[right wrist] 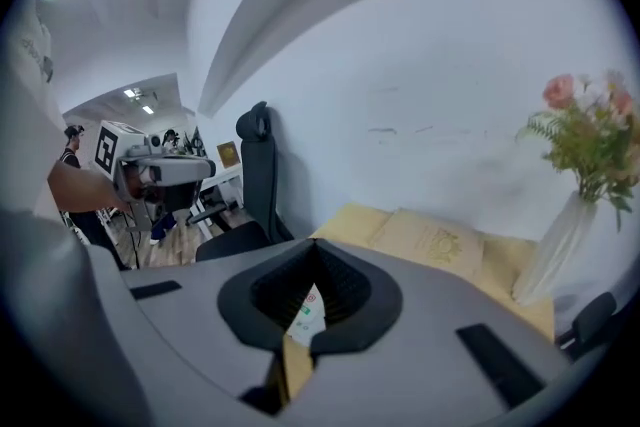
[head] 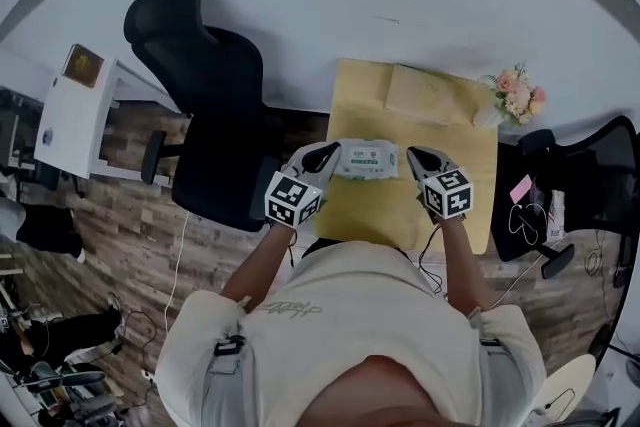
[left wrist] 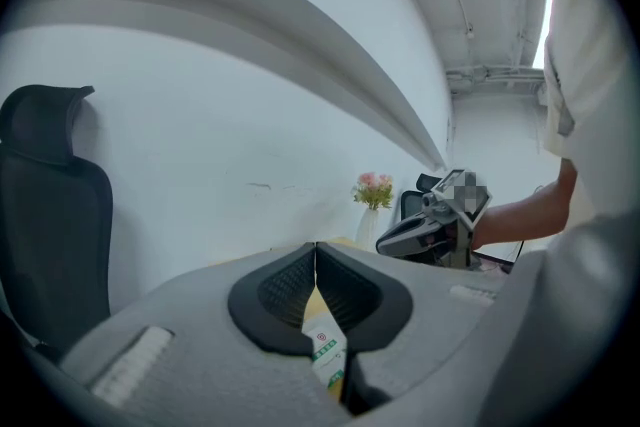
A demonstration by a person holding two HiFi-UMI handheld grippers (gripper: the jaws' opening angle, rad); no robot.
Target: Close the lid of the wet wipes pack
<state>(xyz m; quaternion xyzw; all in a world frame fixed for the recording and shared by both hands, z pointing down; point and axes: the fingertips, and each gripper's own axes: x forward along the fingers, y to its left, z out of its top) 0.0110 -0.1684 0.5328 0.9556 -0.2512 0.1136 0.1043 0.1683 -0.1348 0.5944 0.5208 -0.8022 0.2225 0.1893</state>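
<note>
The wet wipes pack [head: 366, 160], white with green print, lies flat on the yellow table [head: 455, 205]. I cannot tell how its lid stands. My left gripper [head: 330, 153] sits at the pack's left end and my right gripper [head: 413, 155] just off its right end. In the left gripper view the jaws [left wrist: 316, 255] meet at the tips, and a sliver of the pack [left wrist: 325, 345] shows through the gap below. The right gripper view shows the same: jaws [right wrist: 316, 250] together, with the pack [right wrist: 305, 315] below them.
A vase of pink flowers [head: 518, 95] stands at the table's far right corner, beside a tan booklet [head: 425, 95]. A black office chair [head: 215, 105] is to the left of the table and another chair [head: 590, 185] to the right. A white wall lies behind.
</note>
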